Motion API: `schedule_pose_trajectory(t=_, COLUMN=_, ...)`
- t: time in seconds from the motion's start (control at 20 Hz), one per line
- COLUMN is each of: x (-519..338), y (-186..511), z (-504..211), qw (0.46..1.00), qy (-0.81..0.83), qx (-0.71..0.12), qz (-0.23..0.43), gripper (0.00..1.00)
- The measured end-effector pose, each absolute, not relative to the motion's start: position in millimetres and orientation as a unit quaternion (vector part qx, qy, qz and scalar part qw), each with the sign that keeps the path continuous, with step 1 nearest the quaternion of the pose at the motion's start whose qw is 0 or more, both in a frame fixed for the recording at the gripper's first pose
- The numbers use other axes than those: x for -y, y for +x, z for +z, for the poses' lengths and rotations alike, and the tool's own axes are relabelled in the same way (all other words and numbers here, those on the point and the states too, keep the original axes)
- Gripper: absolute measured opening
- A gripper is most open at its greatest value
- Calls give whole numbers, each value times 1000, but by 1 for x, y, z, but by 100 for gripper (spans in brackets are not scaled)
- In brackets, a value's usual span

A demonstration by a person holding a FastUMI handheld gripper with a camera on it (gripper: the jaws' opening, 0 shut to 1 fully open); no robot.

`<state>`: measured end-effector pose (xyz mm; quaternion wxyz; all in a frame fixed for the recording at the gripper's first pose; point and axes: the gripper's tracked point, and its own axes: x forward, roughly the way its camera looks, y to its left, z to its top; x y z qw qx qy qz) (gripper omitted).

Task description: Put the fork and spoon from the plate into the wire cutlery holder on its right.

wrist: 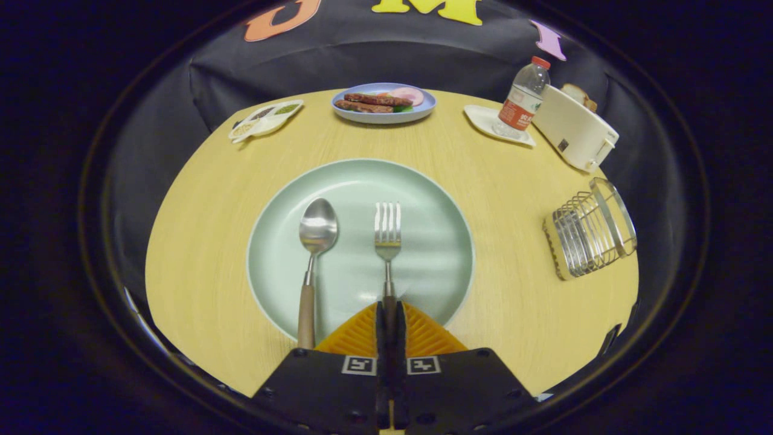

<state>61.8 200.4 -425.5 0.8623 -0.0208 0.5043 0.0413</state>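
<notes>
1. Between the two fingers of the gripper (389, 311): clamping the handle of the fork (387, 241), fingers closed together on it from both sides, presumably for lifting.
2. Just ahead of the fingers: fork tines lying on the green plate (423, 181), pointing away.
3. Beside the fork, apart from it: spoon (315, 254) lying parallel, handle crossing the near plate rim.
4. Right of the plate, well apart: wire cutlery holder (589, 235) standing near the table (513, 314) edge, bare tabletop between offering open travel room.
</notes>
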Motion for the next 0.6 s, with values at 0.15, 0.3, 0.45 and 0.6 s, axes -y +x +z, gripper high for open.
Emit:
schedule_pose_trajectory(t=0.15, x=-196, y=57, z=-415, qw=860, qy=-21, qx=-507, qz=55, gripper=3)
schedule_pose_trajectory(t=0.3, x=-189, y=53, z=-394, qw=866, qy=-27, qx=-492, qz=87, gripper=3)
schedule_pose_trajectory(t=0.45, x=-181, y=47, z=-363, qw=873, qy=-28, qx=-473, qz=119, gripper=3)
schedule_pose_trajectory(t=0.6, x=-165, y=43, z=-331, qw=879, qy=-27, qx=-454, qz=143, gripper=3)
